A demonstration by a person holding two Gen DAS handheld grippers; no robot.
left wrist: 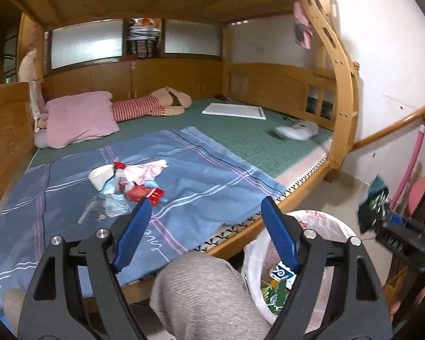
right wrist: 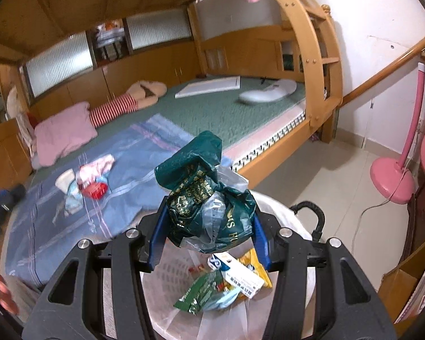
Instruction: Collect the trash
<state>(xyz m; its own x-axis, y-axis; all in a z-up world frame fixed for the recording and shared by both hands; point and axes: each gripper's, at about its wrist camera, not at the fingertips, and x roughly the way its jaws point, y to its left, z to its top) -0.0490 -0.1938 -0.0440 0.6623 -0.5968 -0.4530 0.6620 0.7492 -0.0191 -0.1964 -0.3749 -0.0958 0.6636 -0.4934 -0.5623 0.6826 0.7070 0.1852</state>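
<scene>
Over the bin (right wrist: 167,280), my right gripper (right wrist: 209,226) pinched a crumpled dark green bag (right wrist: 192,175) with clear plastic bunched in; gold print on it, only "IS H" readable, rest creased. Down in the bin lay a white box (right wrist: 238,276) with a blue logo, its lettering too blurred to read, plus green and yellow wrappers half hidden. My left gripper (left wrist: 206,215) hung spread and empty by the bed edge. More trash (left wrist: 127,182) sat on the blue sheet (left wrist: 201,175); the red packet's (left wrist: 144,194) label was unreadable.
</scene>
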